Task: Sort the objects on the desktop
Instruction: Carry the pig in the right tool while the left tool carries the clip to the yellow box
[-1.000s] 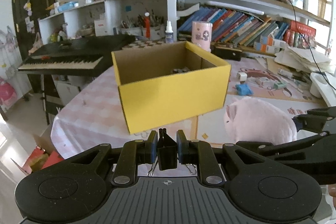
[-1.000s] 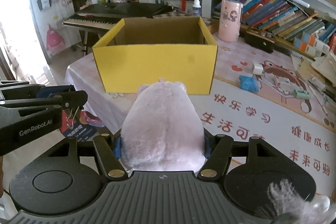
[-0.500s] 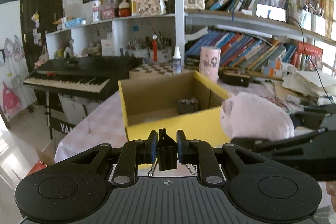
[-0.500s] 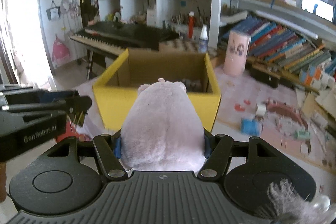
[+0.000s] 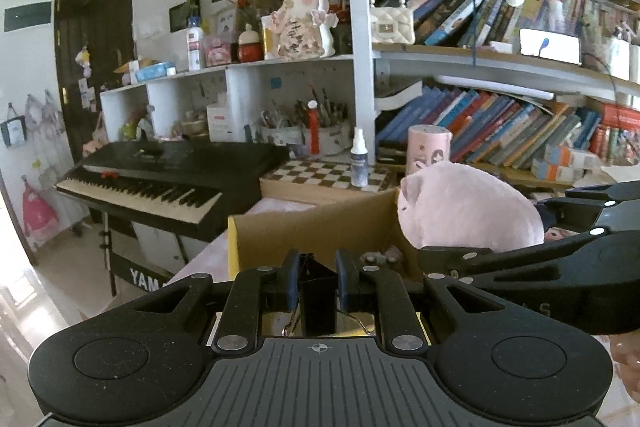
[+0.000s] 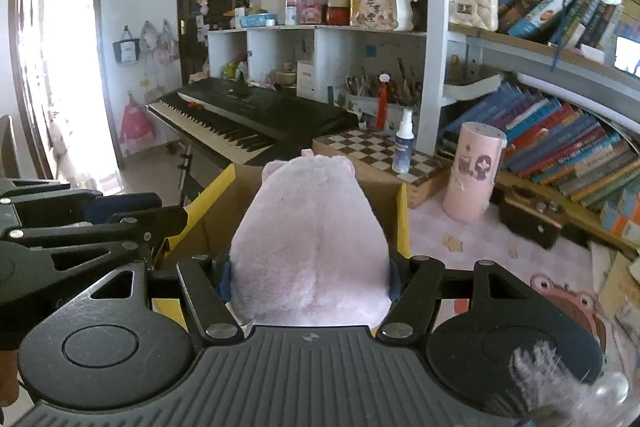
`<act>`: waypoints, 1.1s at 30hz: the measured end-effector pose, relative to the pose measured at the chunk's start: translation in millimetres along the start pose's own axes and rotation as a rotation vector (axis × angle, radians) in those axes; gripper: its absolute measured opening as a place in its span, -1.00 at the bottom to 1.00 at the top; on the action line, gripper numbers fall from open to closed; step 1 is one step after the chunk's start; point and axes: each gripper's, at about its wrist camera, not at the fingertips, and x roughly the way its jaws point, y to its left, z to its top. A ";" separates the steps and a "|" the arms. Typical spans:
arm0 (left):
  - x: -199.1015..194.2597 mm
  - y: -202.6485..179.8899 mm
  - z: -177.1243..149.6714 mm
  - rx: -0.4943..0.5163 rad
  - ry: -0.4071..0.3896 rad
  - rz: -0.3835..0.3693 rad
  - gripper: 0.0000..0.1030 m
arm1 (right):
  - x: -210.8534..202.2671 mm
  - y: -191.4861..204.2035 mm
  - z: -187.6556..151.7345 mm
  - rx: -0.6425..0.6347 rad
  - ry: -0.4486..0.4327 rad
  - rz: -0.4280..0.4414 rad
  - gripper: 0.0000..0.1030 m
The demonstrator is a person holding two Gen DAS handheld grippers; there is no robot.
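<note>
1. I'm holding a black binder clip upright between the left pads, its wire handles hanging below, over the box's near edge.
2. I'm carrying a pale pink plush pig, squeezed at both sides, above the box.
3. The yellow cardboard box is sitting open on the table with small items inside.

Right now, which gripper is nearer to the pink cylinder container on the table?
Right. The right gripper, holding the plush pig, is beside the pink cylinder container; the left gripper is farther, across the yellow box.
</note>
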 end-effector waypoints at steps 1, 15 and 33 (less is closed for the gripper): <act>4.4 -1.3 1.5 -0.001 0.004 0.006 -0.67 | 4.5 -3.4 2.1 -0.005 0.002 0.007 0.24; 72.8 -5.3 -9.1 -0.046 0.181 0.119 -0.67 | 76.1 -30.6 -0.3 -0.163 0.115 0.088 0.24; 97.8 -20.7 -20.5 -0.011 0.322 0.165 -0.67 | 126.4 -30.9 -5.6 -0.334 0.274 0.261 0.25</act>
